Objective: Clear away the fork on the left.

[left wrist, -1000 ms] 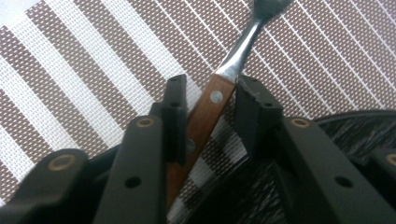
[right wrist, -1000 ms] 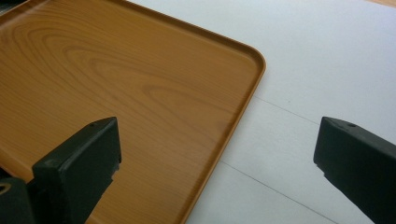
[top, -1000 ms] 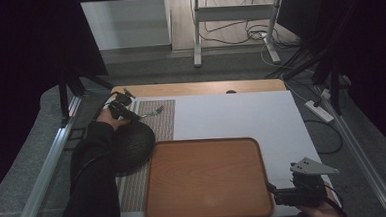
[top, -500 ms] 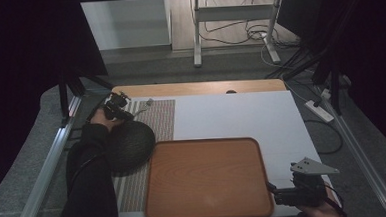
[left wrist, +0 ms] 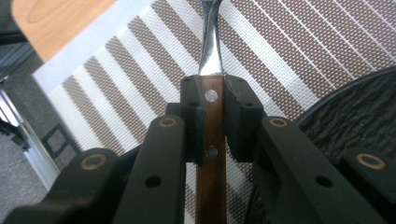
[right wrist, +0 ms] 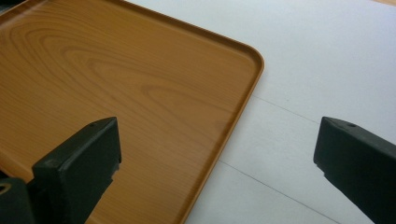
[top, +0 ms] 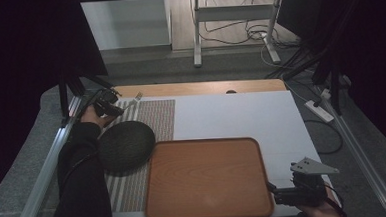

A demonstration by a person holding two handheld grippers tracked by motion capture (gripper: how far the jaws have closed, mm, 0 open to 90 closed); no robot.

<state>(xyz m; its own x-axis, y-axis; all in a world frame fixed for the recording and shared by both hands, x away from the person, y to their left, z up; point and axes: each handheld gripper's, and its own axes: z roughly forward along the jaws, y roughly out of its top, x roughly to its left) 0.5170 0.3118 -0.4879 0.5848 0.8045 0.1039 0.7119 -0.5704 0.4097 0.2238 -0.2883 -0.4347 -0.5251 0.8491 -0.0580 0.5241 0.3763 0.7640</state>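
Two grippers in my hands: the left gripper (left wrist: 212,116) pinches a fork (left wrist: 209,154) by its wooden handle, metal neck running ahead over the striped mat (left wrist: 140,70); a dark bowl (left wrist: 355,116) sits just to its right; my right gripper (right wrist: 217,163) is spread wide, the tray (right wrist: 116,93) under its left jaw, white table (right wrist: 327,56) beyond.

We see wooden tray (top: 207,180) bare, passable | white tabletop (top: 241,116) beyond open | dark bowl (top: 126,144) blocks striped placemat (top: 154,118)
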